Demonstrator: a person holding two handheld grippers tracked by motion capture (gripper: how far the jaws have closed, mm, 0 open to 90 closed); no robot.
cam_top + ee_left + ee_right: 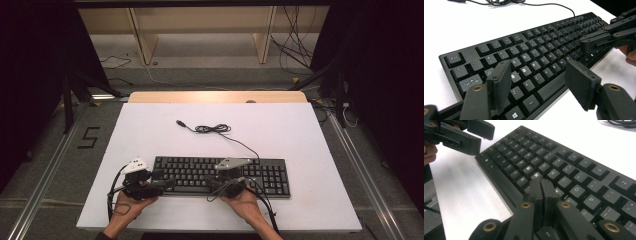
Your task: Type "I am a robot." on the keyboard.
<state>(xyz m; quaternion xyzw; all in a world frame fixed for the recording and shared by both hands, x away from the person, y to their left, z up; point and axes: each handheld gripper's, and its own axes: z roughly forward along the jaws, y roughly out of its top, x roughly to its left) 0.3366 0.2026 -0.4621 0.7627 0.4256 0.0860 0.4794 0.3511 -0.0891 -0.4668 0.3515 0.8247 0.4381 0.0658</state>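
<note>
A black keyboard point(220, 175) lies near the front of the white tabletop point(150, 130), and its loose cable point(215, 129) is coiled behind it, unplugged. My left gripper point(167, 183) hovers at the keyboard's left end. In the left gripper view point(539, 72) its jaws stand wide apart above the S, D, X and C keys point(524, 75), holding nothing. My right gripper point(215, 185) is over the middle of the keyboard point(564, 162). In the right gripper view point(540, 182) its two jaws are pressed together just above the keys near H, with nothing between them.
A person's hands point(130, 205) hold both grippers from the table's front edge. The right gripper's shut tip point(586, 46) points toward the left one over the keys. Bare white surface lies behind and beside the keyboard. A wooden strip point(217, 96) borders the back; floor cables and shelving lie beyond.
</note>
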